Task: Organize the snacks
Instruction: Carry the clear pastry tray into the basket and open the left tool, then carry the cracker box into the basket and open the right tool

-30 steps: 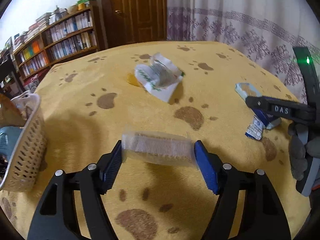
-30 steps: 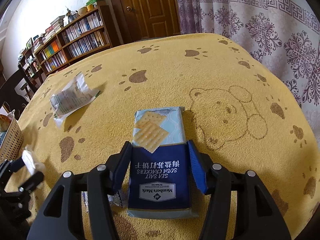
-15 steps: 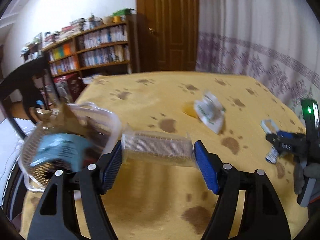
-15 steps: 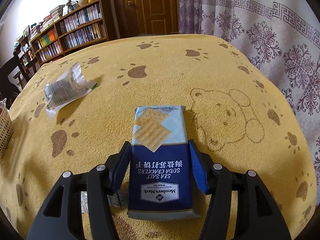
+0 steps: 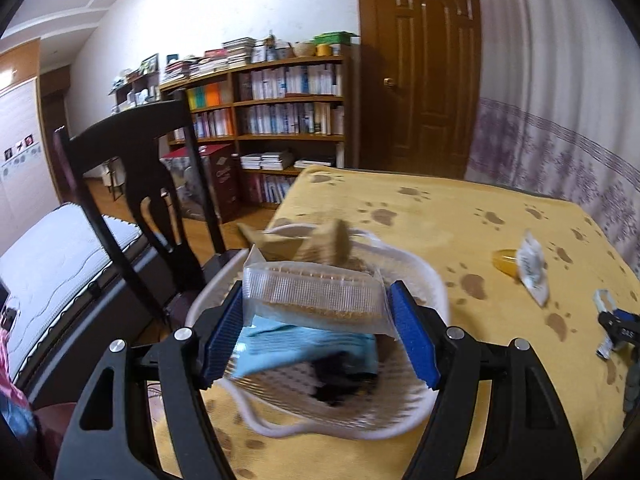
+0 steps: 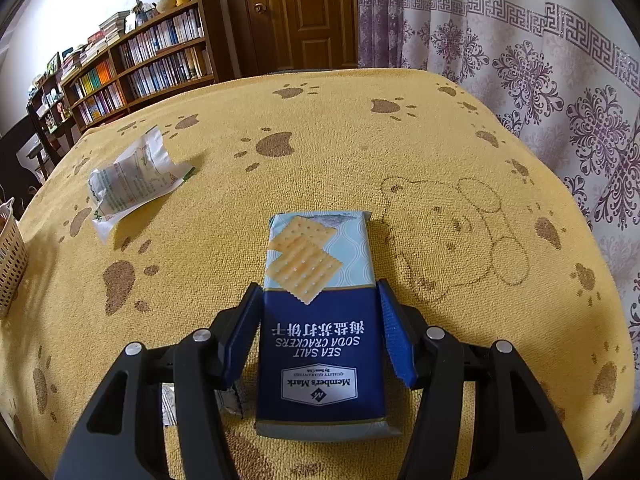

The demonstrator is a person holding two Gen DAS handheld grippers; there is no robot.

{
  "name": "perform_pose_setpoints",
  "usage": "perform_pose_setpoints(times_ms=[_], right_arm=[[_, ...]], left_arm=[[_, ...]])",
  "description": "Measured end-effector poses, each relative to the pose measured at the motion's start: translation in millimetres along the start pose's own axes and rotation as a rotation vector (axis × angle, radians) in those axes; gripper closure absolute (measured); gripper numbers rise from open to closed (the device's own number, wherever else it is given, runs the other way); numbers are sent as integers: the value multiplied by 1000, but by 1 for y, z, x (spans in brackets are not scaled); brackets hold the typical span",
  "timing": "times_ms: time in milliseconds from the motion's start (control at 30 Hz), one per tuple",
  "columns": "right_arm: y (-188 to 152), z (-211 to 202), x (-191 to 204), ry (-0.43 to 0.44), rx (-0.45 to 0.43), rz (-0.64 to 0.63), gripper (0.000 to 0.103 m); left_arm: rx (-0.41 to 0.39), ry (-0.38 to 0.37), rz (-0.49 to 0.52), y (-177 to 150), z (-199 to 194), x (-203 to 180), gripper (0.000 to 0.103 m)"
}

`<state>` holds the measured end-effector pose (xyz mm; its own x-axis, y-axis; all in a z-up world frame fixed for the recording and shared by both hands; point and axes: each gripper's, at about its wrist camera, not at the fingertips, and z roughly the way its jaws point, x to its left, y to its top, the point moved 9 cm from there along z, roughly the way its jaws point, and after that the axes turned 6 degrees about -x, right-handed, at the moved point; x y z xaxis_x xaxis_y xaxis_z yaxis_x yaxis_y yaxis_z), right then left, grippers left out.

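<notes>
Left claw [image 5: 318, 326] grips clear packet [image 5: 312, 296] above white basket [image 5: 434, 284]

A lived-in home room, packed bookshelf [image 5: 280, 120], wooden door [image 5: 424, 68], patterned curtain [image 6: 540, 52], paw-print tablecloth [image 6: 340, 152], dark chair [image 5: 136, 184]

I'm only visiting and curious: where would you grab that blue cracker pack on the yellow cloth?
Across its two long edges, near the dark blue end. The cracker pack lies flat and lengthwise toward the right tongs, whose open fingers already flank it, so come in low from that near end and close on the sides.
</notes>
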<state>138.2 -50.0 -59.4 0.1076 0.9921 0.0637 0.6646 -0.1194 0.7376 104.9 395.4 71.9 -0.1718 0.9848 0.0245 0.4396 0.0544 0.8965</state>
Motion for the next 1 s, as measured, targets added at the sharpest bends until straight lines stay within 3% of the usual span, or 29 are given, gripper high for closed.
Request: perform_pose_setpoints(times_ms=[67,267,533,767,1000], right_arm=[[0,0,0,-3,0,-3,45],[0,0,0,-4,-1,-4,45],[-1,1,1,-9,3,-14,44],[2,3,2,-25,17,-30,44],[5,3,2,-46,22,-20,53]], left_arm=[[6,3,-21,-1,4,10,29],[32,29,-84,-4,13,26,10],[17,59,-161,1,7,48,10],[-7,42,-167,7,-4,46,10],[-12,34,-174,9,-6,43,9]])
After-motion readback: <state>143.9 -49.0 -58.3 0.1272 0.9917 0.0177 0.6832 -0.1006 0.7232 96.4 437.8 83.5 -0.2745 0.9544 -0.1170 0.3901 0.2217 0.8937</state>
